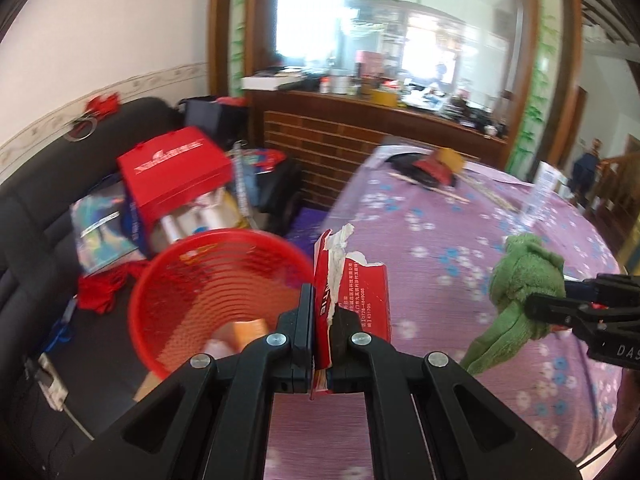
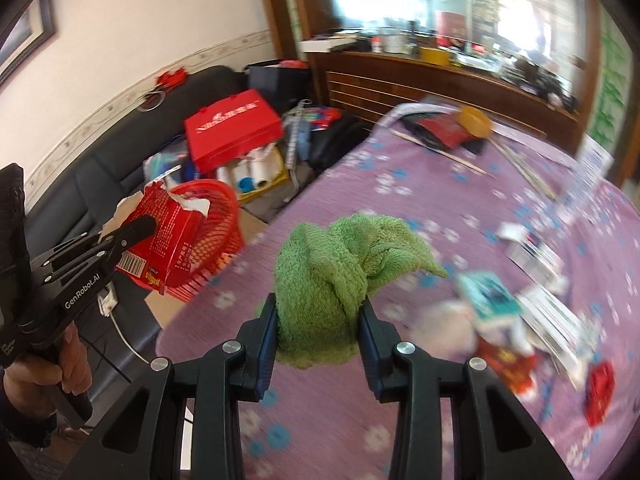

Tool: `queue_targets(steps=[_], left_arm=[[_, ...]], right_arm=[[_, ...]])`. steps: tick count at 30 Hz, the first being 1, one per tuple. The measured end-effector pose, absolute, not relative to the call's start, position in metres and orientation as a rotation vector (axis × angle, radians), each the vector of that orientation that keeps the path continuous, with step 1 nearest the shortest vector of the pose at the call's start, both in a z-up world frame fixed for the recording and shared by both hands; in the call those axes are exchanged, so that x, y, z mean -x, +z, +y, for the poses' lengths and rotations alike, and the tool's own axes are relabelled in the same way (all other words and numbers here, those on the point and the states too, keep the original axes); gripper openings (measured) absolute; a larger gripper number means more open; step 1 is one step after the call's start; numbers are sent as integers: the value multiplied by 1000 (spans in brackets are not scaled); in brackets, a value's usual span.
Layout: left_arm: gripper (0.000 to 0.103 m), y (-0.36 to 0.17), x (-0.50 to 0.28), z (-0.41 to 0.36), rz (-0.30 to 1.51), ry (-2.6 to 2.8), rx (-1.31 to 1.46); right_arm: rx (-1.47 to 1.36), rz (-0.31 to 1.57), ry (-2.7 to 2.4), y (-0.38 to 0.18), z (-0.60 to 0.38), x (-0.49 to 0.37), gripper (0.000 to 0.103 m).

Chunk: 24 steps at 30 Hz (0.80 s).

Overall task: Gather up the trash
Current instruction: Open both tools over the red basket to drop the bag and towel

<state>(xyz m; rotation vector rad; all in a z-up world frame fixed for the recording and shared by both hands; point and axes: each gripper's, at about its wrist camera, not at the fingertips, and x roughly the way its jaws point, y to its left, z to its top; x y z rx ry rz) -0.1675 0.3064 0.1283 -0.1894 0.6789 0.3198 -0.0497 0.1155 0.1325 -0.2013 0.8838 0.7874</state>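
My left gripper (image 1: 322,320) is shut on a torn red cardboard packet (image 1: 356,292) and holds it at the table's left edge, right beside the red plastic basket (image 1: 192,304) that stands lower, off the table. The right wrist view also shows this packet (image 2: 168,236) in front of the basket (image 2: 216,216). My right gripper (image 2: 318,320) is shut on a bunched green cloth (image 2: 344,264) above the purple flowered tablecloth (image 2: 400,184). The cloth also shows in the left wrist view (image 1: 520,292). Several scraps of paper and wrappers (image 2: 516,320) lie on the table at the right.
A black sofa (image 1: 36,216) to the left carries a red gift box (image 1: 176,168), bags and rolls. A dark wooden counter (image 1: 360,120) stands behind the table. Chopsticks (image 1: 428,188) and a red-black packet (image 1: 432,168) lie at the table's far side.
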Motion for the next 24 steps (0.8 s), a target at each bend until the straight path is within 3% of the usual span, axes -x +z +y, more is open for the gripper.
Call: queue_targets(steps=[8,20,21,23,24], left_arm=[[3,115,181,375,707,403,259],[4,96,170,417,727,407,299],[6,95,170,418,725,412,300],[34,94,169,421,731,419,317],[40,95,171,422,722,429,326]], right_arm=[[291,851,893,134,207,46,40],[412,879,981,118,301,34,41],[412,889,985,116,303,32,43],[410,913,1000,113,310,28,50],[402,907,998,115,310,28,54]])
